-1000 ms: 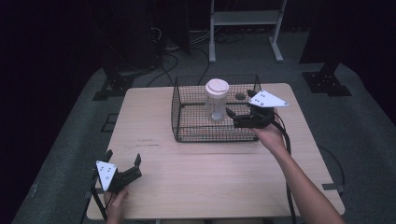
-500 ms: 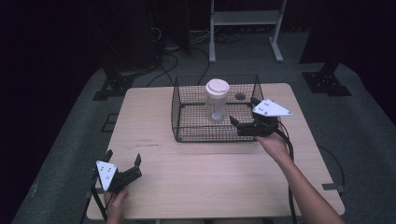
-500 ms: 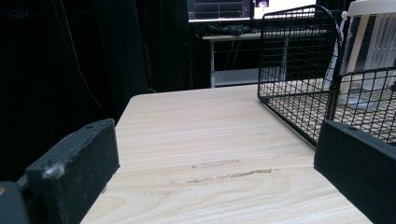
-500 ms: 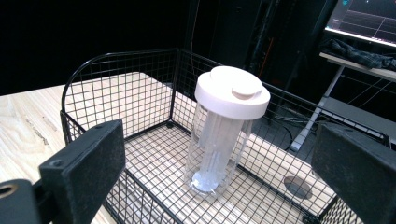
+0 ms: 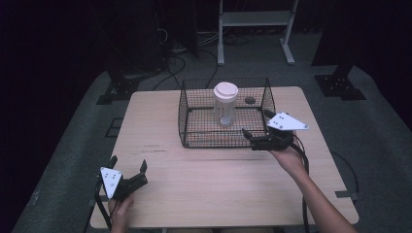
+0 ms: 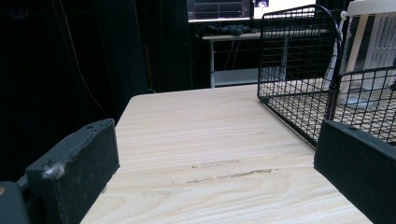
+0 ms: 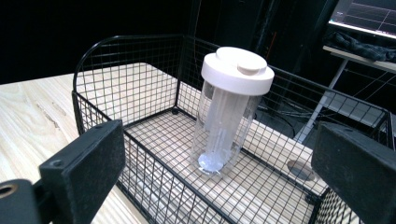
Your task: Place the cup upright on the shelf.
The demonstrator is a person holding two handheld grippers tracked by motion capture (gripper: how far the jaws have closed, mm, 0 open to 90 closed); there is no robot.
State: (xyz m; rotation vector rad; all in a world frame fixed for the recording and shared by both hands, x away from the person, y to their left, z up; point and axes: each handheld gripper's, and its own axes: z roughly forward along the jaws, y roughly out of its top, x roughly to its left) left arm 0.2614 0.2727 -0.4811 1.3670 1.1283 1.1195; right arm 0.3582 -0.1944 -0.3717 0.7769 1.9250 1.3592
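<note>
A clear plastic jar (image 5: 225,104) with a white lid stands upright in a black wire basket (image 5: 214,140) at the back middle of the table. My right gripper (image 5: 256,124) hovers at the basket's front right corner, open and holding nothing, and points at the jar. In the right gripper view the jar (image 7: 229,116) stands beyond the wide-apart jaws, inside the basket (image 7: 130,39). My left gripper (image 5: 128,163) rests open near the table's front left corner. The left gripper view shows the basket (image 6: 299,56) and the jar (image 6: 369,46) far off to the right.
The light wooden table (image 5: 204,184) has a small dark round spot (image 5: 249,100) just behind the basket. A white metal stand (image 5: 252,19) and cables lie on the dark floor behind the table.
My right gripper has drawn back from the jar toward the basket's front right corner, still open. The jar and the left gripper have stayed where they were.
</note>
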